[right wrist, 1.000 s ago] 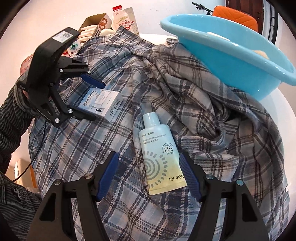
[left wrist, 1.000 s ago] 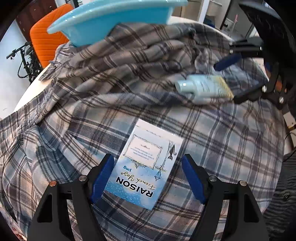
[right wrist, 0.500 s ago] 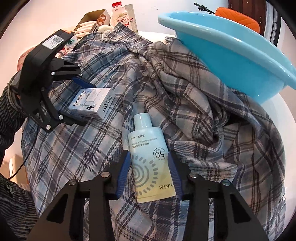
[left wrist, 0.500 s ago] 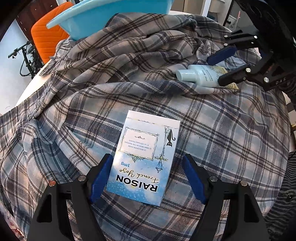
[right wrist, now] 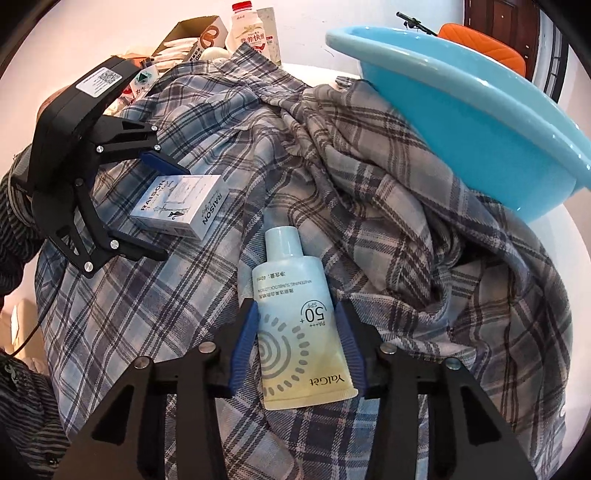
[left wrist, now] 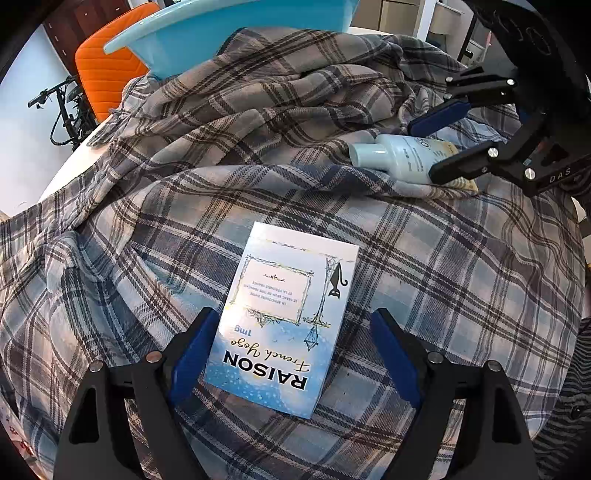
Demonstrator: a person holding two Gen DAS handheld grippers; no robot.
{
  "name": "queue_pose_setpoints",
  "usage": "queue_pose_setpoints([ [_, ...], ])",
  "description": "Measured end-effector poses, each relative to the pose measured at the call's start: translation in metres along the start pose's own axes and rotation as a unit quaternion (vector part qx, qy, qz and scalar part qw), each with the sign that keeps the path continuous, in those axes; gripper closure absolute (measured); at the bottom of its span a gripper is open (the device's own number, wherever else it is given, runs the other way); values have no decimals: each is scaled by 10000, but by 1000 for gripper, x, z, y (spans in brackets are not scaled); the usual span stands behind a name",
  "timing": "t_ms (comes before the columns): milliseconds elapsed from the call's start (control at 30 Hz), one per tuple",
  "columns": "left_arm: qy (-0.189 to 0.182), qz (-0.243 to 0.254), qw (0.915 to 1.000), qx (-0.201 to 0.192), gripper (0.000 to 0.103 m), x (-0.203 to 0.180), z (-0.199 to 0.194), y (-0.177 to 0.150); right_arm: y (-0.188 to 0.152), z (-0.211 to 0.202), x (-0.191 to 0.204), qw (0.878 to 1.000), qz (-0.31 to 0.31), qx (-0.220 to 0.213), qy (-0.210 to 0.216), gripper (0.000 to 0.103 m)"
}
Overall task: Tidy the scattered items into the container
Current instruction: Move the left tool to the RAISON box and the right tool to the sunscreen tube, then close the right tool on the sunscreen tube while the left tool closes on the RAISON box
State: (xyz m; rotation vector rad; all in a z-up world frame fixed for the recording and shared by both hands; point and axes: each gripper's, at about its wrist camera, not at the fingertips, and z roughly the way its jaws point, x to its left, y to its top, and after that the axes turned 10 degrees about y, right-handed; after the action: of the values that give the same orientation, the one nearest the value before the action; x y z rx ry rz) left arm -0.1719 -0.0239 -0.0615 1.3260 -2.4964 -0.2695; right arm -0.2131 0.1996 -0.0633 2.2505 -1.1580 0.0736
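Only right wrist view shows milk bottle (right wrist: 246,27), carton (right wrist: 192,40).

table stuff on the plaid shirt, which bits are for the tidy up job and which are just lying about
For the job:
- sunscreen tube
- RAISON box
- blue basin, the container

Lying about:
- plaid shirt, under the items
- milk bottle
- open cardboard box
- orange chair
- bicycle

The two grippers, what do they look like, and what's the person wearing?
Both are black angular frames with silver screws and blue ribbed finger pads. The left gripper has a boxy black housing bearing a white sticker with a QR code, and a thin black cable hangs below it. The right gripper shows the letters DAS. The sleeve is dark with fine grey stripes.
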Motion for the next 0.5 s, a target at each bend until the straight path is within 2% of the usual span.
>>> queue_pose_setpoints([
  [67, 11, -19, 10000, 2, 17, 0, 0, 0, -1, 4, 0, 10000, -25, 64, -12, 55],
  [200, 39, -76, 10000, 22, 17, -2, -1, 1, -3, 11, 17, 9976, -474, 170, -478, 55],
  [400, 212, -226, 9995, -77, 17, -2, -4, 2, -4, 9, 15, 9979, -373, 194, -501, 56],
  [500, 169, -303, 9992, -190, 17, 2, -11, 3, -5, 5, 17, 9974, -377, 173, -589, 57],
])
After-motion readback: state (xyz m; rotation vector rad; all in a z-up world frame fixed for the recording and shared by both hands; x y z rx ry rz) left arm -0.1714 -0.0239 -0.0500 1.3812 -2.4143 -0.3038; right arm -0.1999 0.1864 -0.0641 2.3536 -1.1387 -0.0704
